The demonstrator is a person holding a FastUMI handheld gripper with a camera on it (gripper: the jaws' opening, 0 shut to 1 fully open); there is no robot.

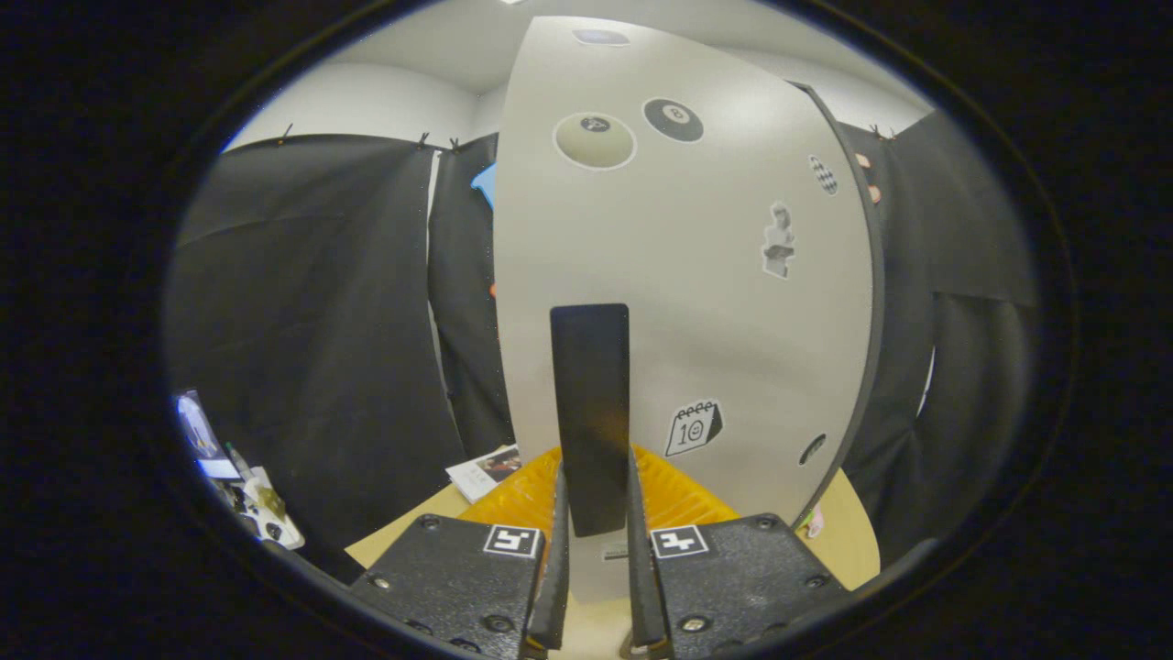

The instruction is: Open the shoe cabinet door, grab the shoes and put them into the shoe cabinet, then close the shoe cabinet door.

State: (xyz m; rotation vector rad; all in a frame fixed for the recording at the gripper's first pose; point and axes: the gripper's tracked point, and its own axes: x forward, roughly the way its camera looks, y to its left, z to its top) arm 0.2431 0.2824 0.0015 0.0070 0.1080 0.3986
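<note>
The tongs (596, 541) are clamped on the dark handle (591, 412) of the cabinet door (696, 275), one finger on each side of the flat bar, which rises straight up from between them. The grip sits low on the handle, probably so that a pull or push swings the whole panel without the tongs sliding off its end.

The door stands right ahead of the tongs, upright and wide, its pale face dotted with stickers. Its dark edge (866, 302) curves down on the right; whether the door is shut or partly swung cannot be told from here. The shoes cannot be made out; something orange (678, 490) lies just beyond the fingers at the foot of the door, too hidden to name.

The tabletop (848, 541) shows to either side of the tongs. A booklet (481, 472) lies to the left, beyond the fingers and close to the door's left edge, so a swing that way has little room. Small clutter (261, 509) sits farther left, well apart. The right side looks more open, with bare tabletop up to the black cloth (312, 302).
</note>
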